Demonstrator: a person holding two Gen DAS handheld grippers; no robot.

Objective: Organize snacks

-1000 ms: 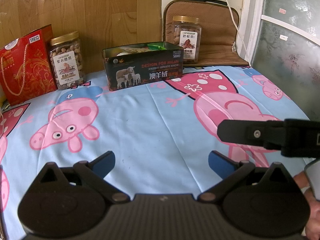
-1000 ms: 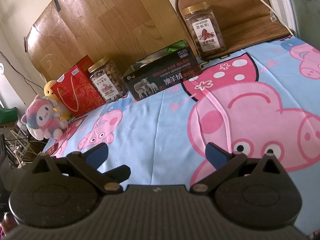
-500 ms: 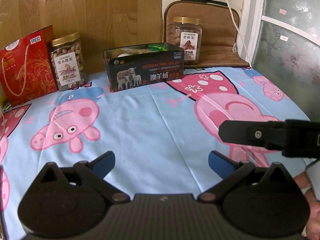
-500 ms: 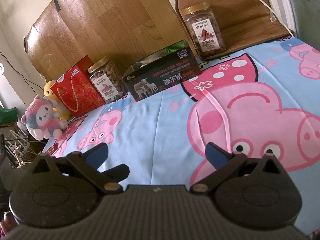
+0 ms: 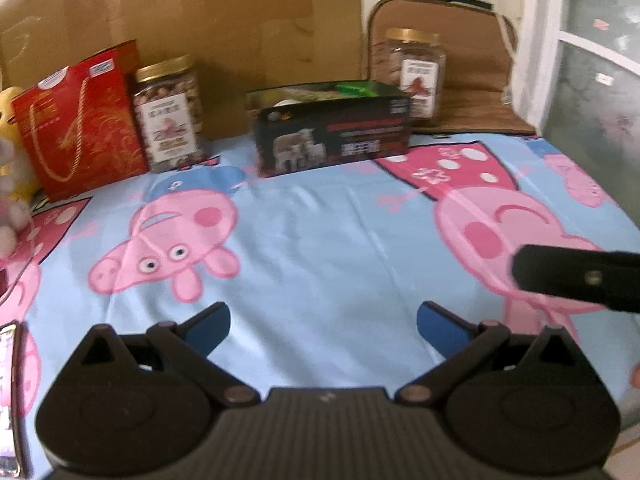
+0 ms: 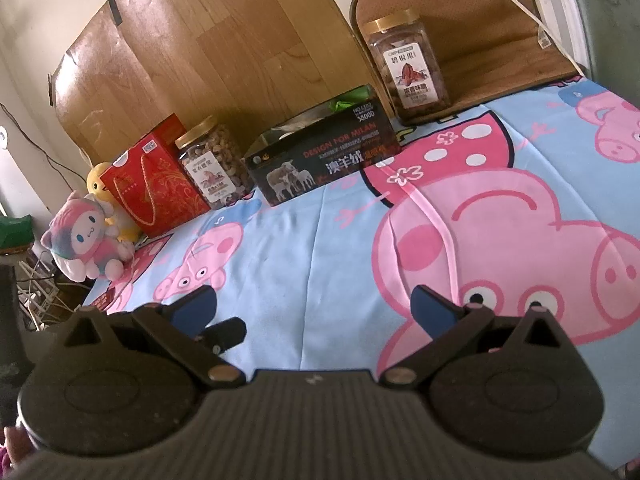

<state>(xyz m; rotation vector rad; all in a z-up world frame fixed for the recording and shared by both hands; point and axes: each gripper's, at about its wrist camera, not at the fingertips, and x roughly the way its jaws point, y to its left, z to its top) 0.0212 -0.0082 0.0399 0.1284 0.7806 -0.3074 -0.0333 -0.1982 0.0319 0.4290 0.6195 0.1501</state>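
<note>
A dark open box (image 5: 332,136) (image 6: 324,160) with sheep pictures stands at the back of the table, a green packet (image 5: 354,88) showing inside it. A nut jar with a gold lid (image 5: 170,114) (image 6: 214,162) stands left of it, a second jar (image 5: 416,70) (image 6: 408,66) right of it. A red gift bag (image 5: 76,120) (image 6: 154,176) sits at the far left. My left gripper (image 5: 322,326) is open and empty over the near cloth. My right gripper (image 6: 314,306) is open and empty too. Its finger (image 5: 572,276) shows at the right of the left wrist view.
A blue cartoon-pig cloth (image 5: 320,240) covers the table. Plush toys (image 6: 90,236) sit at the left edge beyond the red bag. A brown cushion (image 6: 480,12) and a wooden board (image 6: 224,48) lean at the back. A phone-like object (image 5: 10,396) lies at the near left.
The left gripper has swung left and pulled back a little, so the box and jars now sit further right and the view is blurred. The right gripper has barely moved. Both stay open.
</note>
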